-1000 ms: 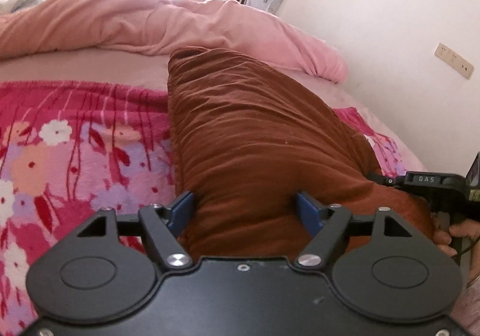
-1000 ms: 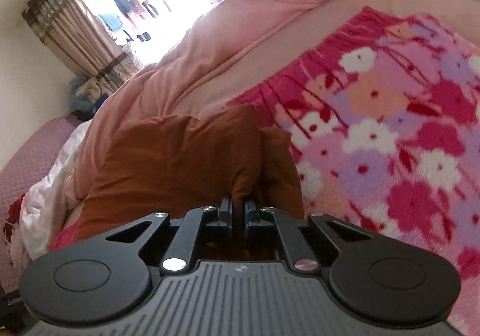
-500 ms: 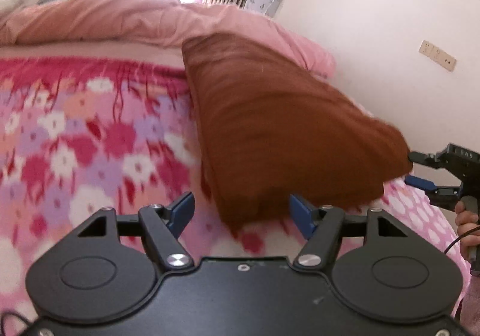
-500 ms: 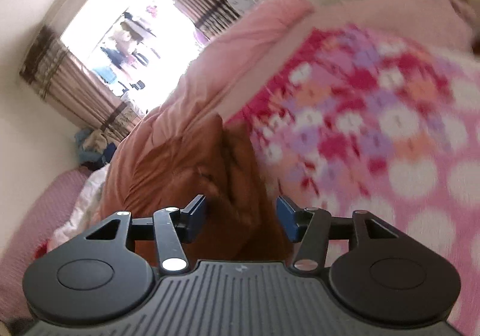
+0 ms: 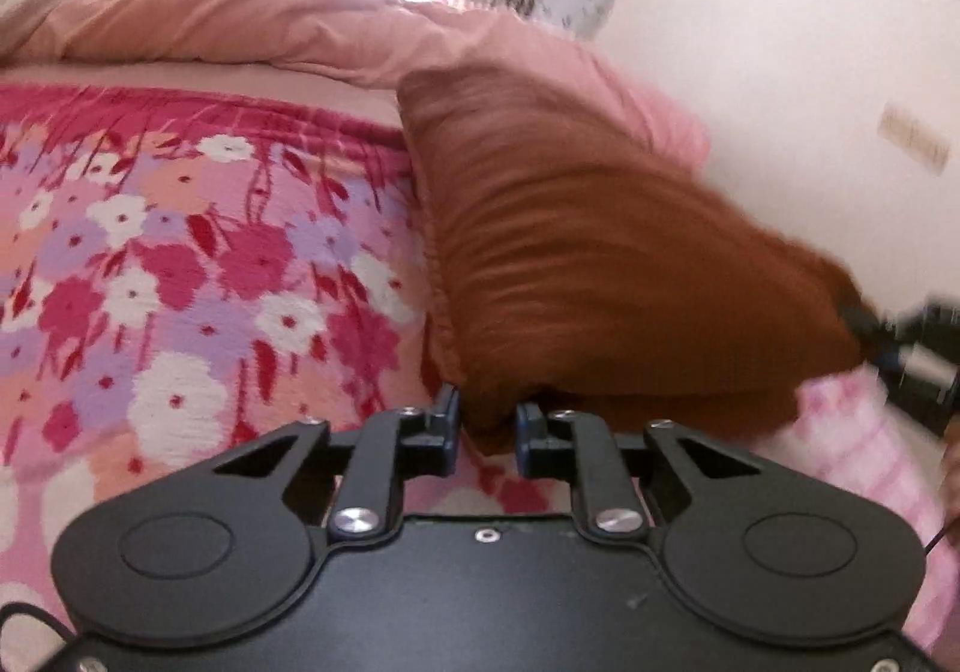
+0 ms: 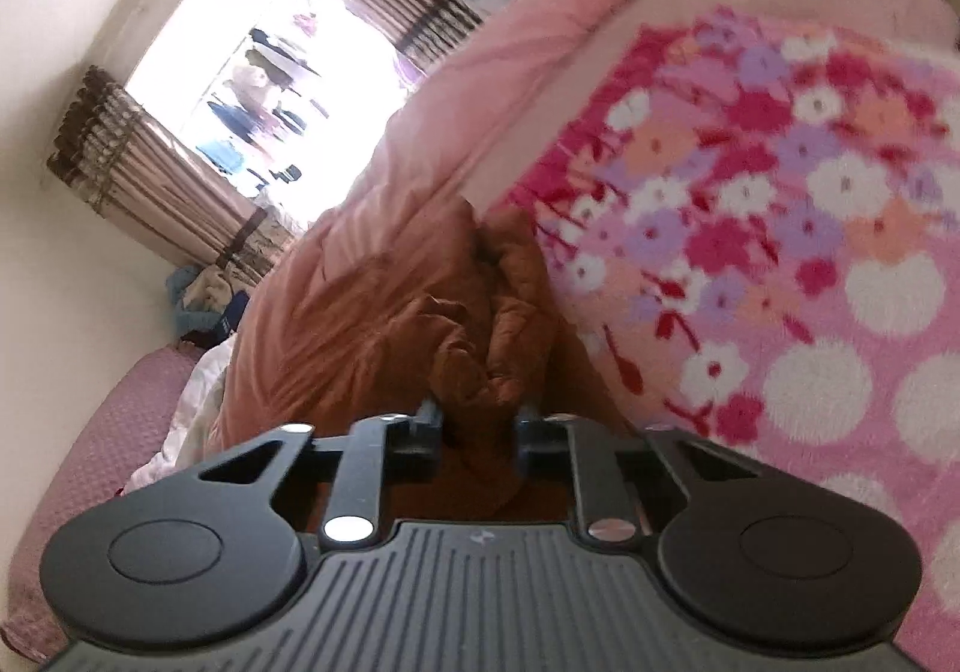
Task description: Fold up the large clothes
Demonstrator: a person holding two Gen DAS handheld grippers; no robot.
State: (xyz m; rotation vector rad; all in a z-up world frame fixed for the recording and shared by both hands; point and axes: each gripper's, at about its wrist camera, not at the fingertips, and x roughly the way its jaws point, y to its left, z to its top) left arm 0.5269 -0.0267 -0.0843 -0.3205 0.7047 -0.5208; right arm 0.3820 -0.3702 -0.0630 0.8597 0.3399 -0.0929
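A folded rust-brown garment (image 5: 600, 264) lies on the floral pink blanket (image 5: 180, 276) along the bed's right side. My left gripper (image 5: 487, 420) has narrowed on the garment's near left corner, with brown cloth between its blue pads. In the right wrist view the same garment (image 6: 420, 324) bunches up in front of my right gripper (image 6: 478, 420), whose jaws stand narrowly apart with a fold of cloth between them. The right gripper also shows blurred at the garment's right corner in the left wrist view (image 5: 900, 348).
A pink duvet (image 5: 270, 24) is heaped along the far side of the bed. A cream wall (image 5: 780, 72) with a socket runs close on the right. A bright window with striped curtains (image 6: 252, 90) and a pile of clothes (image 6: 198, 300) lie beyond the bed.
My left gripper has closed from wide open onto the garment's near corner. My right gripper opened after holding the cloth, then narrowed again around a fold. Both cameras are moving and blurred.
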